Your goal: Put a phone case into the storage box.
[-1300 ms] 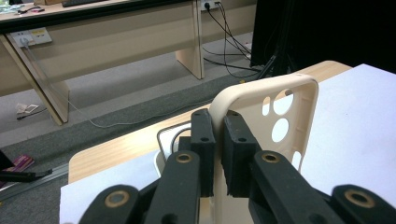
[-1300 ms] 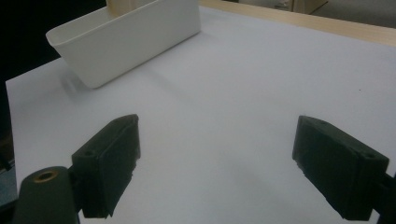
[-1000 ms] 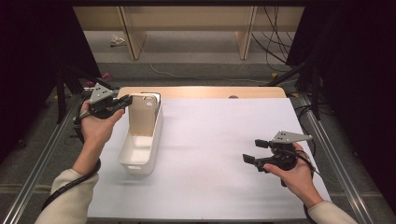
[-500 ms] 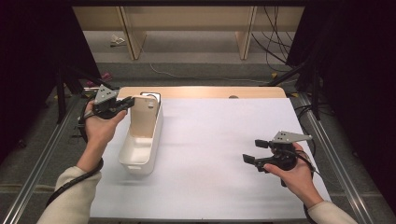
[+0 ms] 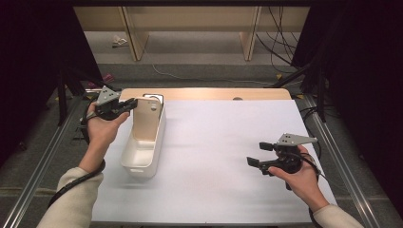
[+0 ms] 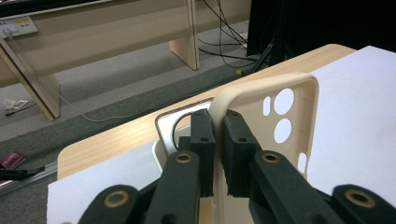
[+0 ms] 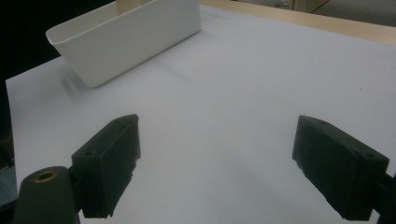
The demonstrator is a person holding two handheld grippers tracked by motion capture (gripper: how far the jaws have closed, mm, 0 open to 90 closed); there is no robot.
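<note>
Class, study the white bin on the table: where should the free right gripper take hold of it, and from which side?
Probably the white bin's thin upper rim on its long right wall, approached from above. The right gripper is open and the rim is slim enough to fit between its jaws. The left gripper grips the phone case standing upright at the far end.

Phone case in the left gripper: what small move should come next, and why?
Probably lower it into the white bin. The left gripper is shut on the beige phone case's rim, holding it upright at the bin's far end, not yet inside. The right gripper hovers open over the white table cover.
</note>
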